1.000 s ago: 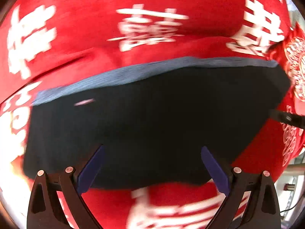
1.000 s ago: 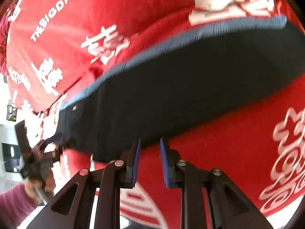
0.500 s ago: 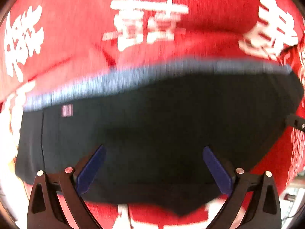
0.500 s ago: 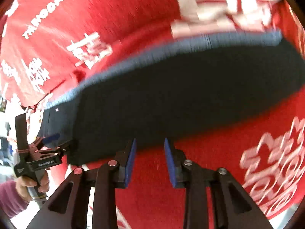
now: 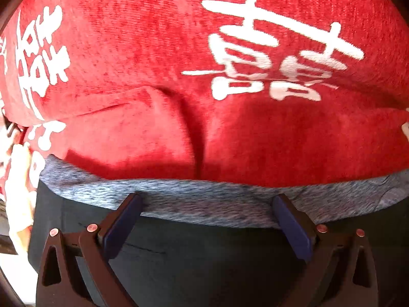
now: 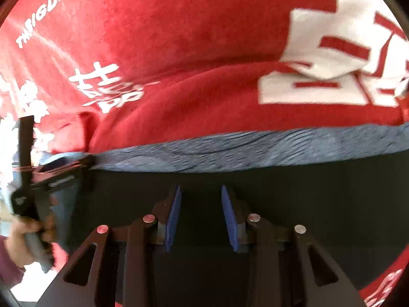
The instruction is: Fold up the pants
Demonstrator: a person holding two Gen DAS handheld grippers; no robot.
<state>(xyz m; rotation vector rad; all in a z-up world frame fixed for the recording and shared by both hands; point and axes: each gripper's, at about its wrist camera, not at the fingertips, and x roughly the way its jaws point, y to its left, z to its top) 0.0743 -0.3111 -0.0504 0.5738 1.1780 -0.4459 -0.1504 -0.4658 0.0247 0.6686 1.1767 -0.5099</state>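
Note:
Dark navy pants (image 5: pixel 204 255) with a heathered grey-blue waistband (image 5: pixel 204 199) lie flat on a red cloth. My left gripper (image 5: pixel 207 199) is open wide, its blue pads over the waistband near the pants' left end. In the right wrist view the pants (image 6: pixel 294 204) fill the lower frame, with the waistband (image 6: pixel 255 151) across the middle. My right gripper (image 6: pixel 200 192) is open with a narrower gap, over the dark fabric just below the waistband. The left gripper (image 6: pixel 76 165) shows at the far left of that view, at the waistband's end.
A red cloth with white characters (image 5: pixel 179 51) covers the surface beyond the waistband, with a raised crease (image 5: pixel 184 117). The same cloth (image 6: pixel 179 51) fills the upper right wrist view. A hand in a purple sleeve (image 6: pixel 15 250) holds the left gripper's handle.
Both grippers have moved forward over the pants to the waistband. The right gripper's jaws have opened wider. The left gripper stays open wide.

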